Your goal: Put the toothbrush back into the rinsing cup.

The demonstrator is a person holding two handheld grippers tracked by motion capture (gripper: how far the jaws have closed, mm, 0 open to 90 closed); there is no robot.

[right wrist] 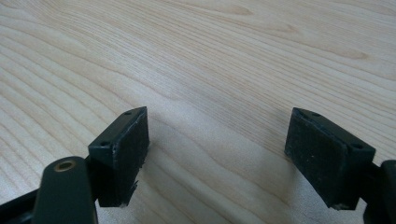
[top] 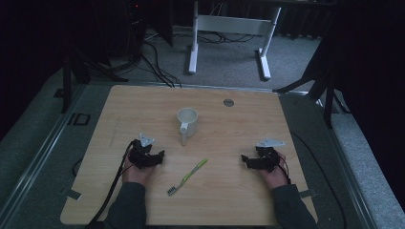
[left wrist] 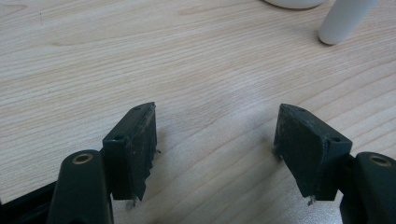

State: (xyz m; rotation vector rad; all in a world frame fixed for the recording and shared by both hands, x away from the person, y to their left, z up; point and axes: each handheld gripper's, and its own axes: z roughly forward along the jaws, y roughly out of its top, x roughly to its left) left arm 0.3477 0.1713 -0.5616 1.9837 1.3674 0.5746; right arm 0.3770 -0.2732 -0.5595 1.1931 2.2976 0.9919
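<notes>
1. Both pairs of jaws are held wide apart with bare wood between them.
2. The left gripper (top: 154,157) and right gripper (top: 249,161) are rested low on the table (top: 248,119), nothing grasped.
3. The toothbrush (top: 187,177) lies between them, the mug (top: 187,122) beyond.
4. An opening step is judged; a reach onto the toothbrush handle is called for next.

The desk (top: 143,105) is pale wood with fine streaked grain. At its middle stands a white mug (top: 187,121); just below the mug lies a green toothbrush (top: 187,177) with a grey-white head. Both tongs (top: 160,155) (top: 244,160) are black, topped by grey plates.
</notes>
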